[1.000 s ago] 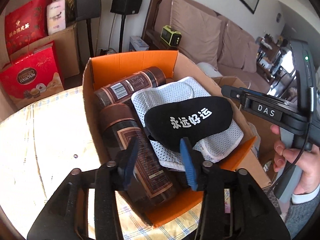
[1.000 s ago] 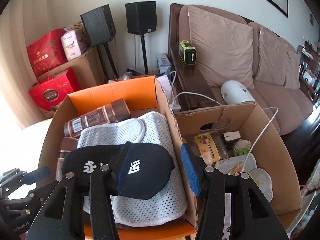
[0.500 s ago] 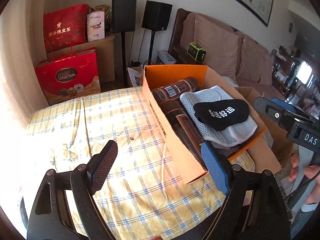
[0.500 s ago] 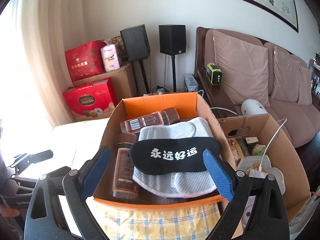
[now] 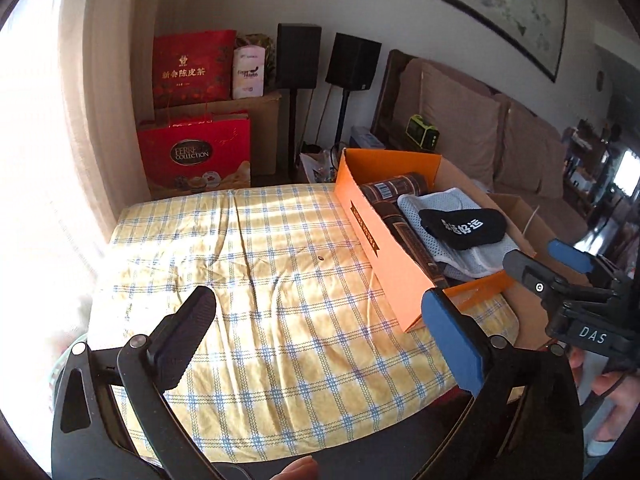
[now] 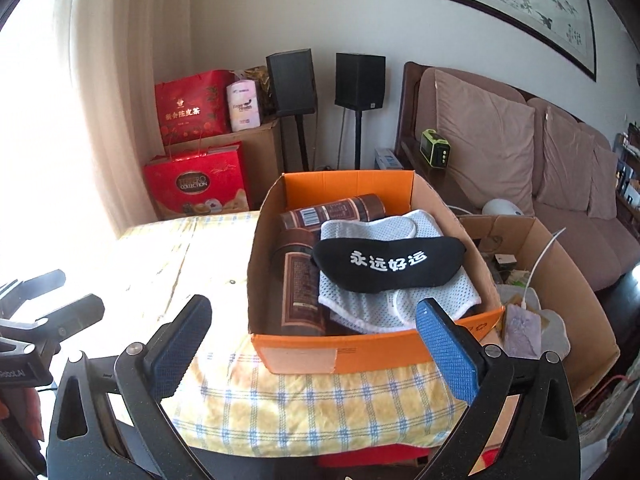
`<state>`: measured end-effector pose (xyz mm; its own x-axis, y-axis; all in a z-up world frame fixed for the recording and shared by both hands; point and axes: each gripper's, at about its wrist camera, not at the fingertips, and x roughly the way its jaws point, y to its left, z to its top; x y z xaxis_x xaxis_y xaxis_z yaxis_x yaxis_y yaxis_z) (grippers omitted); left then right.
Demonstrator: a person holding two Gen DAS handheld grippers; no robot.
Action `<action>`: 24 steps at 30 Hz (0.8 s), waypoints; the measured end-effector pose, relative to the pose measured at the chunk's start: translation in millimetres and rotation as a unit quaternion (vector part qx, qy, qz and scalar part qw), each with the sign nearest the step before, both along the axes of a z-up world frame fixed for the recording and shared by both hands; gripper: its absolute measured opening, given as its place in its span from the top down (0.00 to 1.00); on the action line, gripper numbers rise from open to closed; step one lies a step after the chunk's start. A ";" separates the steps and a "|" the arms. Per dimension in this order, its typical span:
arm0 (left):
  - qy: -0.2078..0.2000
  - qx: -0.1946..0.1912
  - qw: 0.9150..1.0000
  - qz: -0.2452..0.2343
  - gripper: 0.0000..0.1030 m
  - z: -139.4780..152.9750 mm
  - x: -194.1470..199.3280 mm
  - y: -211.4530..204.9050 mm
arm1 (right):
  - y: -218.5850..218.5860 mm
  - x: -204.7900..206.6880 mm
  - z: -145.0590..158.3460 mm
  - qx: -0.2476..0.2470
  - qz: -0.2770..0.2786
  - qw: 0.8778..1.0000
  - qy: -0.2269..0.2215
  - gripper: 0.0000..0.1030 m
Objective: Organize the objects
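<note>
An orange cardboard box (image 6: 372, 346) stands at the right end of the checked tablecloth (image 5: 260, 260). Inside lie two brown tubes (image 6: 298, 284), a white mesh cloth (image 6: 360, 306) and, on top, a black eye mask (image 6: 384, 264) with white characters. My left gripper (image 5: 318, 304) hangs over the bare cloth left of the box (image 5: 384, 256), its jaws opening wide with nothing between them. My right gripper (image 6: 314, 312) is drawn back before the box's near wall, jaws likewise opening and empty. It also shows in the left wrist view as the right gripper (image 5: 560, 276).
A second open cardboard box (image 6: 568, 280) with clutter and a white cable sits right of the orange one. Red gift bags (image 5: 196, 156), a carton and two black speakers (image 6: 292, 80) stand behind the table. A brown sofa (image 6: 560, 152) is at the right.
Both grippers have pulled back from the box and their jaws have spread wide. The eye mask stays on the mesh cloth in the box. The left view has swung out over the tablecloth.
</note>
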<state>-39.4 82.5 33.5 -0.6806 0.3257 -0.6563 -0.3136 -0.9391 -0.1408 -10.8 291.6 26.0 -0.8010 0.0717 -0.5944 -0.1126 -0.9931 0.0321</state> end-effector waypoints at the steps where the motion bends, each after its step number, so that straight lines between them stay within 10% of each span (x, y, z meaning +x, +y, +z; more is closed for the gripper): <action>1: 0.001 -0.001 1.000 0.008 0.00 -0.4 2.9 -3.6 | -2.1 2.7 -0.9 -0.003 0.000 1.000 0.000 0.00; 24: -0.020 -0.017 0.996 0.080 0.00 -35.2 45.9 -35.3 | -22.8 48.4 -21.7 0.013 -0.010 1.000 -0.005 0.00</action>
